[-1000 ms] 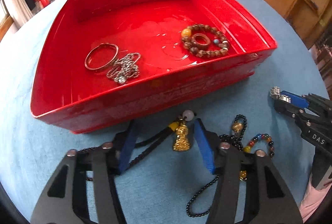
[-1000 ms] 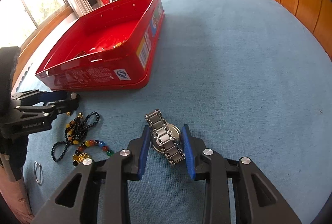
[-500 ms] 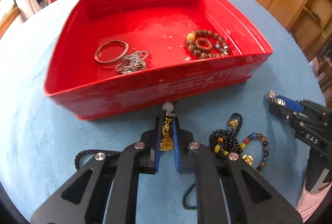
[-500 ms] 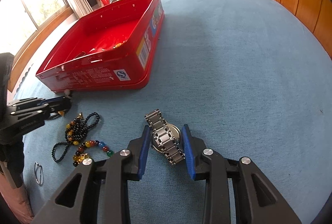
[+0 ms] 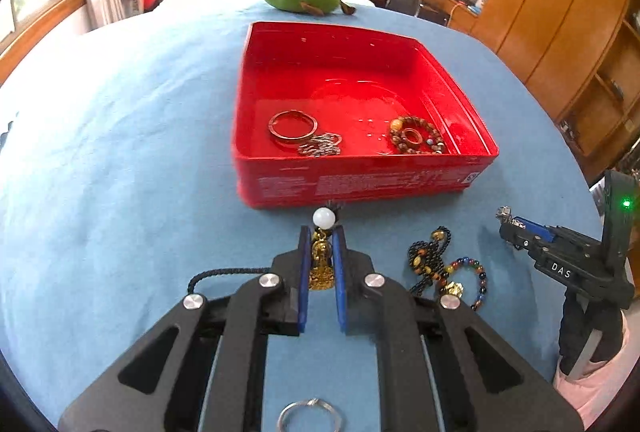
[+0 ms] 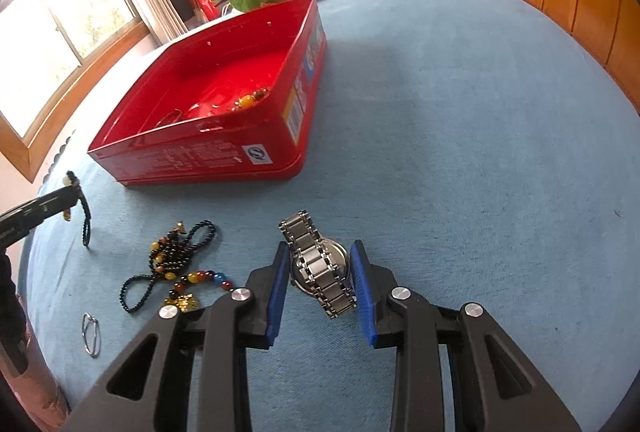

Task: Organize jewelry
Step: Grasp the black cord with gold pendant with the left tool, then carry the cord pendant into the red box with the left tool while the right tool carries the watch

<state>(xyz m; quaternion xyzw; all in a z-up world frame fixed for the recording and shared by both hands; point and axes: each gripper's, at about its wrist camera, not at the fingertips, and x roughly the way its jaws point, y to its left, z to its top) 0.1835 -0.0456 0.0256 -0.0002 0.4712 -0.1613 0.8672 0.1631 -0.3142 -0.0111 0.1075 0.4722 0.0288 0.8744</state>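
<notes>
Gold pendant (image 5: 321,266) pinched by left gripper (image 5: 321,252), cord limp, probably light; right gripper (image 6: 322,266) open around heavy, slippery steel watch (image 6: 318,264).

Red tin (image 5: 360,184) walling off the front – bead strands (image 6: 176,264) cluttering cloth left of watch (image 6: 320,268), open blue cloth (image 6: 480,152) rightward

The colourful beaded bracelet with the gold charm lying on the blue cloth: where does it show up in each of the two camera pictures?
Left wrist view: the colourful beaded bracelet with the gold charm lies lower right, just right of the left gripper.
Right wrist view: the same bracelet lies lower left, left of the right gripper.
Shared landmark: the red rectangular tin box, beyond the bracelet in both.
</notes>
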